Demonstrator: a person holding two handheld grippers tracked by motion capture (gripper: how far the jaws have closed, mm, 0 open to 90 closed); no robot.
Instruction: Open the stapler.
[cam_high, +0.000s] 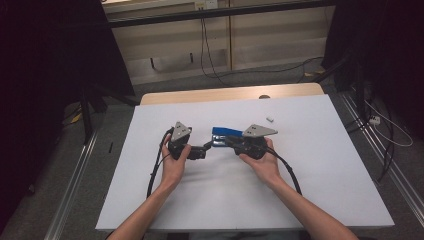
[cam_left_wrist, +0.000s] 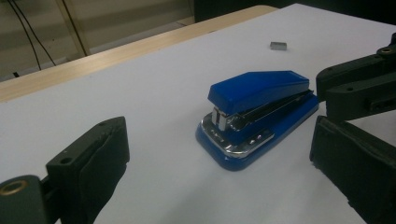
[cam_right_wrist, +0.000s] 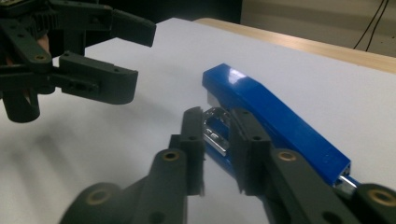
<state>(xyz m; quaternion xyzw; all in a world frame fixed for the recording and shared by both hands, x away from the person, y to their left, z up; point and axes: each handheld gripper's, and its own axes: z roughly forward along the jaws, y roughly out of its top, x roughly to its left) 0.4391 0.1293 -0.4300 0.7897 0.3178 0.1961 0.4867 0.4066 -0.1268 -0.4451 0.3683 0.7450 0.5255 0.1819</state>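
Note:
A blue stapler (cam_high: 225, 132) (cam_left_wrist: 261, 112) (cam_right_wrist: 275, 121) lies on the white table (cam_high: 300, 190) between the two grippers. My left gripper (cam_high: 209, 147) (cam_left_wrist: 219, 140) is open wide just left of it, with the stapler's front end ahead of its jaws, untouched. My right gripper (cam_high: 221, 140) (cam_right_wrist: 217, 121) comes in from the right along the stapler's near side. Its jaws stand a narrow gap apart with nothing between them, their tips beside the chrome front. The left gripper view shows the right gripper (cam_left_wrist: 322, 86) close to the stapler's rear.
A small grey block of staples (cam_high: 270, 119) (cam_left_wrist: 278, 45) lies on the table behind the stapler. A wooden strip (cam_high: 225, 93) runs along the far edge. Cables trail from both grippers toward the near edge.

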